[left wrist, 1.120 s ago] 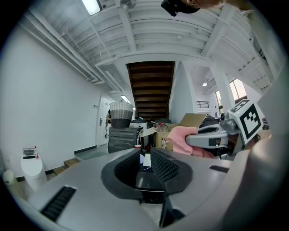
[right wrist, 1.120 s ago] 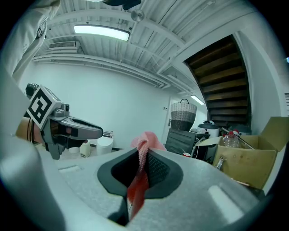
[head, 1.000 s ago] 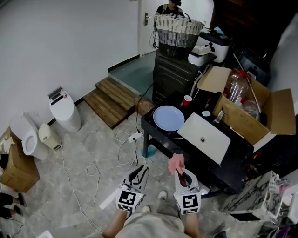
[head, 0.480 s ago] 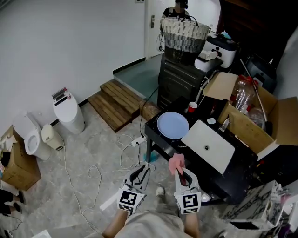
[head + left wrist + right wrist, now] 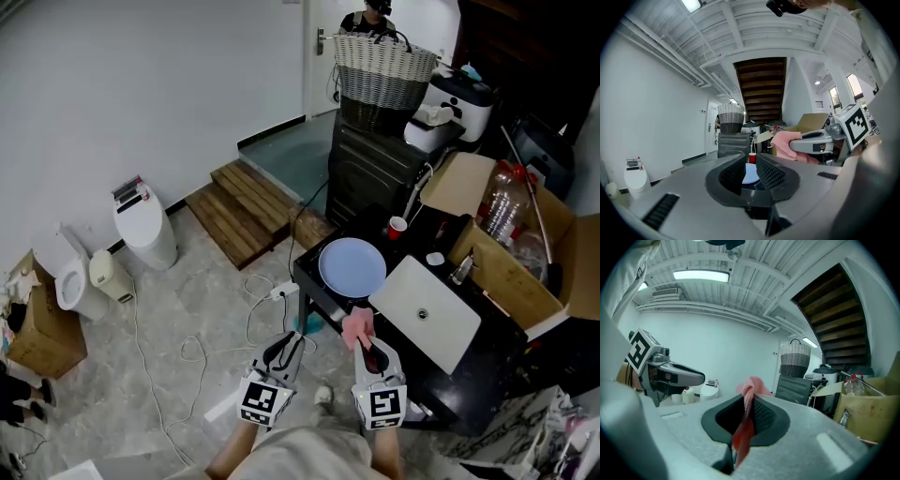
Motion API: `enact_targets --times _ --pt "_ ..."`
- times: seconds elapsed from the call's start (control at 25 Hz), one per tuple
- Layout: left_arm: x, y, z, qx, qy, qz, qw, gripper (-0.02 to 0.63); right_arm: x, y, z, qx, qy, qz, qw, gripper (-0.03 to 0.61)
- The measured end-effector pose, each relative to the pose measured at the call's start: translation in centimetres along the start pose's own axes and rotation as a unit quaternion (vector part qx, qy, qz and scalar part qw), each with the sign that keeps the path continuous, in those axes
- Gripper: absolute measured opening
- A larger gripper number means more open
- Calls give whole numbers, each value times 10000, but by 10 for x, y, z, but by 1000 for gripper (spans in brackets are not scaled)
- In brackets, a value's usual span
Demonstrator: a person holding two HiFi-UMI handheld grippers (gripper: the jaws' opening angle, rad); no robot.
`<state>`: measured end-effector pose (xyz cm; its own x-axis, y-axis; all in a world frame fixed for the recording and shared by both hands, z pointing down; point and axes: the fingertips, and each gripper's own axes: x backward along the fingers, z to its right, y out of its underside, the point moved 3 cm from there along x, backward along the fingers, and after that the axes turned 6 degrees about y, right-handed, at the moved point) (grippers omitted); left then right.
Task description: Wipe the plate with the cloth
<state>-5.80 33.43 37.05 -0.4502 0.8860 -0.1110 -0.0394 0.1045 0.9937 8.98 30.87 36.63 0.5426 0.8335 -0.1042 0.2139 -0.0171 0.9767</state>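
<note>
Grey floor runs up to the black table (image 5: 398, 246) in my head view, blue plate (image 5: 352, 266) at its left end; left gripper view, left gripper (image 5: 751, 163) parted, empty; right gripper view, right gripper (image 5: 749, 401) clamped on the pink cloth (image 5: 751, 385).

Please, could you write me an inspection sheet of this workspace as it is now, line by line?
Surface: black table, crowded, carrying a white sink.
Job's things: blue plate lies flat on the table; pink cloth is not yet on it.
Clutter: red cup, cardboard box, wicker basket.
Grippers: left gripper open and empty; right gripper shut on the cloth.
Cables: white cable loose on the floor beside the table.
Surroundings: wooden steps, toilet, white bin.
</note>
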Motion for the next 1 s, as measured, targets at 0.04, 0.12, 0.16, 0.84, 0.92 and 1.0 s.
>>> enact_targets --times 0.04,0.12,0.16,0.84,0.92,1.0 --pt "-6 -1 -1 4 -5 -10 10000 71 -5 1 4 22 -28 25 10000 25" --pt "-18 -1 -3 15 -11 -30 10000 69 -14 4 13 69 -79 65 9999 25" --pt "-24 -1 -5 16 -13 -43 10000 69 -19 5 17 66 -94 63 9999 25" --pt "-125 -5 -40 67 -376 -297 9988 67 -106 17 89 -190 -416 -351 9983 25" --pt "-136 -4 -45 70 -455 -346 9983 67 -118 17 98 -88 -498 -232 9985 25" --pt "-148 -9 -48 88 -476 -288 9984 66 -128 17 106 -26 -563 -159 9983 25"
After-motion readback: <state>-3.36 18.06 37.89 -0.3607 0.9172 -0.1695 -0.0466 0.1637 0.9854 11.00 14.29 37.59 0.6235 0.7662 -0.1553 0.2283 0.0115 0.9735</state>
